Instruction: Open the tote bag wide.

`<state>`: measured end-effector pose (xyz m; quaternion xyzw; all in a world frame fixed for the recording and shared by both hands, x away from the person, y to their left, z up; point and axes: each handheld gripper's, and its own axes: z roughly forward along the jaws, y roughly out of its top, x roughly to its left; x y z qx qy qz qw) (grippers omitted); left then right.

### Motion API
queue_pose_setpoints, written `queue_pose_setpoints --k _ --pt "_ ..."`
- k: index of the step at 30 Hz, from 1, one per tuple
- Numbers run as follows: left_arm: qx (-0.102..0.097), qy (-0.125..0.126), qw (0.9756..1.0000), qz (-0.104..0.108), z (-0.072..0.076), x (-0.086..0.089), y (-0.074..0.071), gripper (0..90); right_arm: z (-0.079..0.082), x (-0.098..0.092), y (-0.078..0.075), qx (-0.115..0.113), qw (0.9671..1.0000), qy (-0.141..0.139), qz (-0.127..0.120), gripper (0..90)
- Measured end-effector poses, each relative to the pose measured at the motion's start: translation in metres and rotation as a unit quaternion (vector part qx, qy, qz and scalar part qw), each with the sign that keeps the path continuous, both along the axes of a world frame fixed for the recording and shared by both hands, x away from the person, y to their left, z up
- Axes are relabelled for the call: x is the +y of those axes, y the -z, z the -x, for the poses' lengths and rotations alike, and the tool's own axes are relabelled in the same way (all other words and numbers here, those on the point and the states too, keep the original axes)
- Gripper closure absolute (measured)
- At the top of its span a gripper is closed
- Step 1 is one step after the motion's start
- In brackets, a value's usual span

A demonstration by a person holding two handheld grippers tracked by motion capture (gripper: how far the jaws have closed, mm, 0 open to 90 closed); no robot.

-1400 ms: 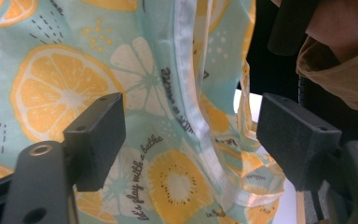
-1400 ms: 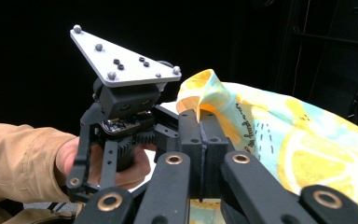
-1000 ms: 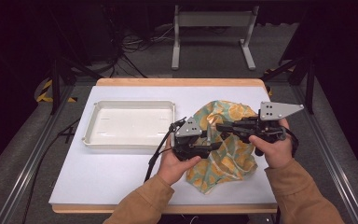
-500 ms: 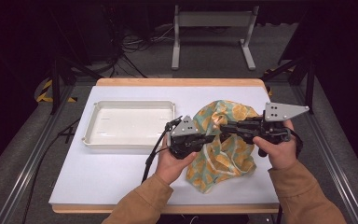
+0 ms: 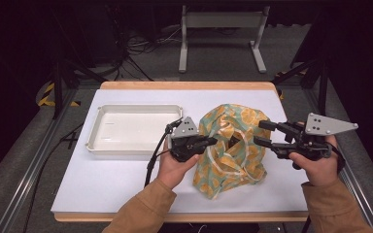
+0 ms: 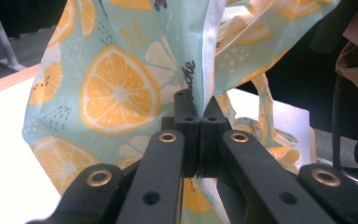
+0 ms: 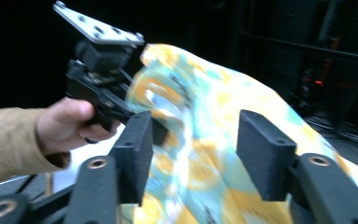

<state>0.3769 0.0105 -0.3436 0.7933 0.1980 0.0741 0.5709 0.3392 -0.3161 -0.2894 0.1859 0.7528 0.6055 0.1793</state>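
Note:
A teal cloth bag (image 5: 233,145) printed with orange slices stands crumpled on the white table (image 5: 102,179). My left gripper (image 5: 212,141) is at its left side, shut on a fold of the bag's edge (image 6: 200,70); in the left gripper view the pads (image 6: 189,116) meet on the cloth. My right gripper (image 5: 262,133) hovers at the bag's right side. Its jaws have just been opening and stand apart with no cloth pinched. In the right gripper view, the bag (image 7: 214,135) and the left gripper (image 7: 102,93) lie beyond the right gripper (image 7: 196,140).
A white shallow tray (image 5: 136,114) sits on the table's left half, just left of my left hand. The table's wooden edge runs along the back and front. Dark floor, cables and a metal stand lie beyond the table.
The right gripper let go of the bag, opened and drew away to the right. The left gripper stayed at the bag's left side, clamped on the cloth. The bag now stands spread between them.

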Motion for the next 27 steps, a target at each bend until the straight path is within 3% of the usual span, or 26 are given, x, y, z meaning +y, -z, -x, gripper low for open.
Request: queue_pose_setpoints --k 4,9,14,17,27 --pt "0.003 0.003 1.0000 0.000 0.000 0.000 -0.001 89.3 0.000 -0.013 0.011 0.013 0.9996 0.024 0.005 31.6" --pt "-0.002 0.004 1.0000 -0.004 -0.001 0.001 -0.001 89.3 0.000 -0.023 0.021 0.017 0.9984 0.051 0.021 26.5" --pt "0.001 0.005 1.0000 -0.004 -0.001 0.003 -0.002 89.3 -0.003 -0.027 0.030 0.019 0.9962 0.076 0.037 25.0" --pt "-0.002 0.005 1.0000 -0.006 -0.001 0.004 -0.003 89.2 -0.009 -0.028 0.040 0.035 0.9949 0.083 0.045 25.0" --pt "0.001 0.008 0.9999 -0.008 -0.002 0.005 -0.002 89.3 -0.022 -0.026 0.056 0.065 0.9928 0.086 0.052 28.5"
